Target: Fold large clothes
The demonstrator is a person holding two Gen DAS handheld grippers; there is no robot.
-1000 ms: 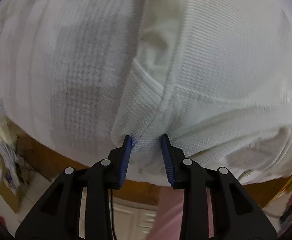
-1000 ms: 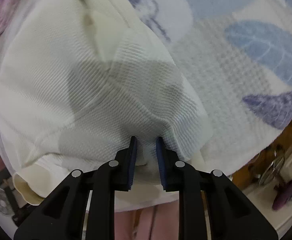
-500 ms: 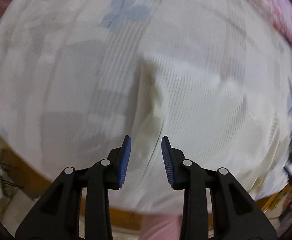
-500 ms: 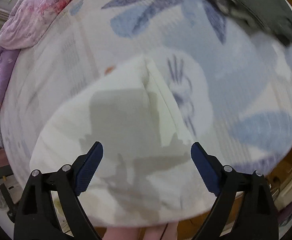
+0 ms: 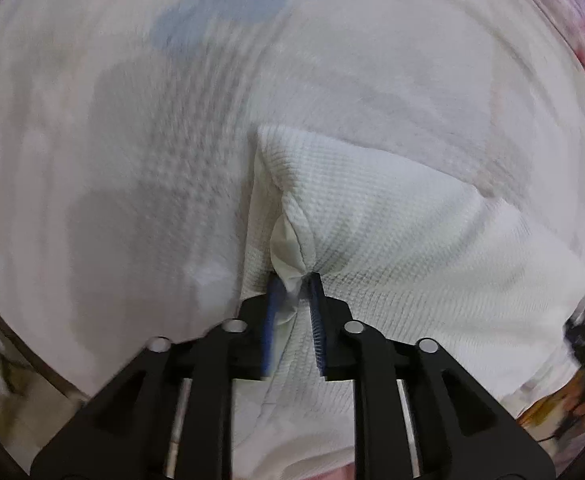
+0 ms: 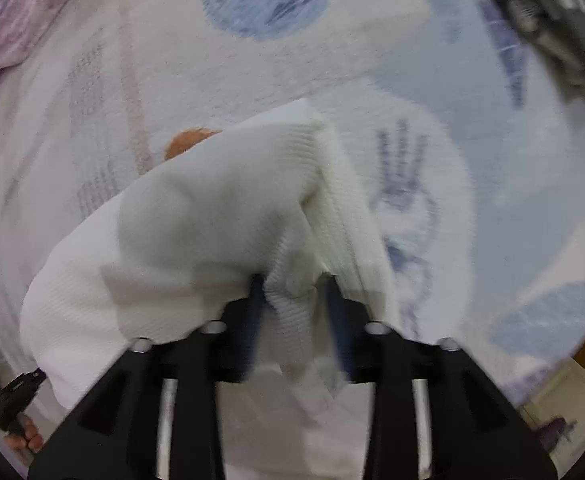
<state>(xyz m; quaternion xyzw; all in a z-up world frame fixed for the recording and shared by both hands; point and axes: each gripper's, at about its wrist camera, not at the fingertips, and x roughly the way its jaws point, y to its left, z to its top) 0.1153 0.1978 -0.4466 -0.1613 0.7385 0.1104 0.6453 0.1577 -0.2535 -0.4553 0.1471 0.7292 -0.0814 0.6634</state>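
Note:
A white waffle-knit garment point(image 5: 392, 248) lies on the bed. In the left wrist view a bunched fold of it sits pinched between the blue pads of my left gripper point(image 5: 294, 292), whose jaws are easing open slightly. In the right wrist view the same garment point(image 6: 212, 208) rises in a thick fold with one corner raised. My right gripper point(image 6: 294, 292) is closing, with a wad of that cloth filling the gap between its pads. Both views are blurred by motion.
The bed sheet point(image 6: 372, 40) is pale with blue leaf prints and an orange patch point(image 6: 190, 140). A pink floral quilt point(image 6: 20, 12) lies along one side, also seen as quilt point(image 5: 572, 32). Dark clothing point(image 6: 552, 12) sits at the far right. A hand point(image 6: 20, 436) shows lower left.
Half a second ago both grippers hung above the garment with nothing between their pads, the right one wide open. Now each has a fold of the white cloth between its pads, and the right has narrowed.

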